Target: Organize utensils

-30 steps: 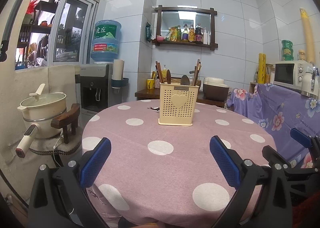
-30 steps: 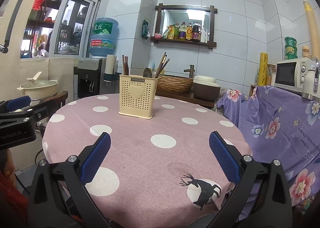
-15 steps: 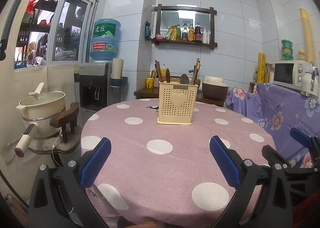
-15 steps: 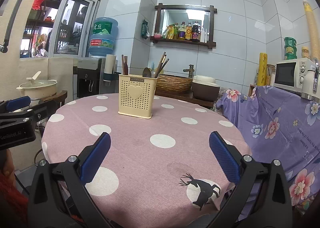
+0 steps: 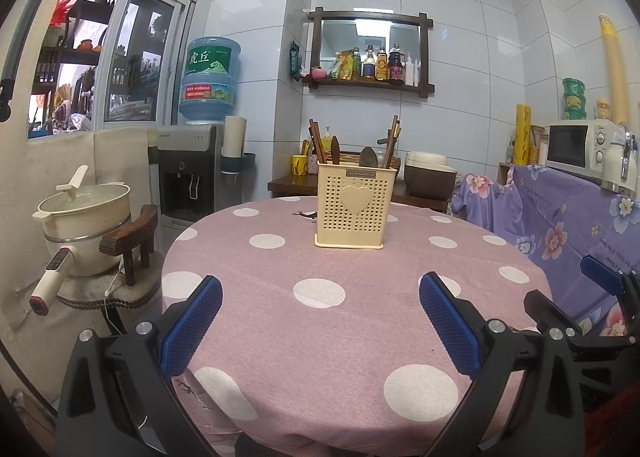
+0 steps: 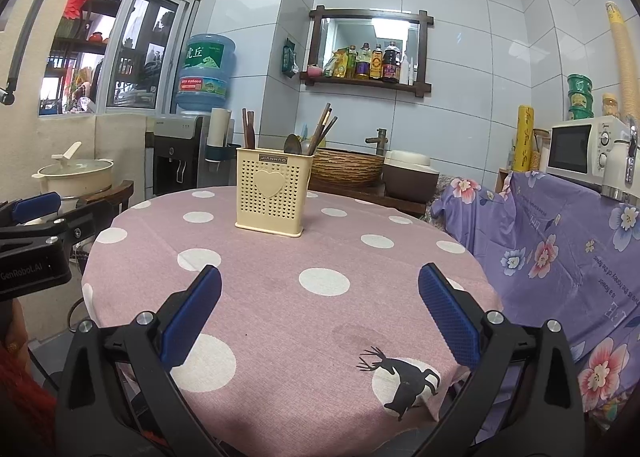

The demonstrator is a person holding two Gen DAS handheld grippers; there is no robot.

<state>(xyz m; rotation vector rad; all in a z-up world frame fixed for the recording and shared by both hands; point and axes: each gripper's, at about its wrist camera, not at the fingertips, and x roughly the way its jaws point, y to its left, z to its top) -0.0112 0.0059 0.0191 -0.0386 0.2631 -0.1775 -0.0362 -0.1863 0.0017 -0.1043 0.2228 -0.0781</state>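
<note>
A cream perforated utensil holder (image 5: 351,209) (image 6: 273,193) with a heart on its front stands upright on the round pink polka-dot table (image 5: 360,321) (image 6: 288,297). Brown chopsticks (image 5: 316,139) (image 6: 248,129) and dark spoons (image 5: 368,157) (image 6: 293,144) stick out of its top. My left gripper (image 5: 320,321) hovers open over the near table edge, well short of the holder, nothing between its blue pads. My right gripper (image 6: 320,313) is likewise open and empty, right of the left one. The right gripper (image 5: 600,297) shows at the left wrist view's right edge.
A chair with an electric pot (image 5: 86,225) stands left of the table. A water dispenser (image 5: 188,173) is behind it. A purple floral cloth (image 6: 560,249) covers a counter with a microwave (image 6: 584,153) on the right. A side table holds a basket (image 6: 348,167) and bowl.
Both grippers have drifted back slightly, so the holder appears a little higher and farther. Jaws stay open; nothing on the table moved.
</note>
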